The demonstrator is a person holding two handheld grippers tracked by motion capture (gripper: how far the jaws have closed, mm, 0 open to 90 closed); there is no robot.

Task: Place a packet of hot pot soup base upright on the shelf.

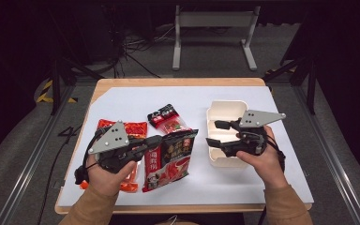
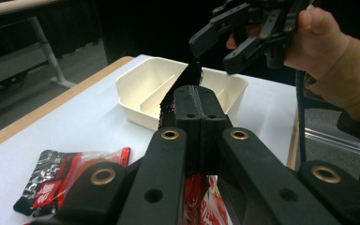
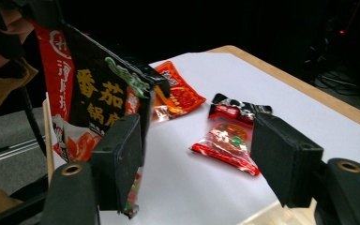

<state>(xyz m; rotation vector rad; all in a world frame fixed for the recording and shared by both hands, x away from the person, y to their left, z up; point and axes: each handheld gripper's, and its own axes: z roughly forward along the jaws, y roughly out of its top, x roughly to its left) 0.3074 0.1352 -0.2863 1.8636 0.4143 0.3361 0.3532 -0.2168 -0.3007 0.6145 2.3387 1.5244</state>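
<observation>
The left gripper [image 1: 155,140] has its jaws pressed together on the top edge of the dark pouch [image 1: 171,157], which hangs below them, long axis running down toward the person. The right gripper [image 1: 215,133] has its jaws spread and holds nothing; from them the pouch lies off to the left, its near edge just beside one pad [image 3: 122,159]. The white box [image 1: 225,112] sits beneath the right jaws, so the left gripper must carry the pouch toward them
</observation>
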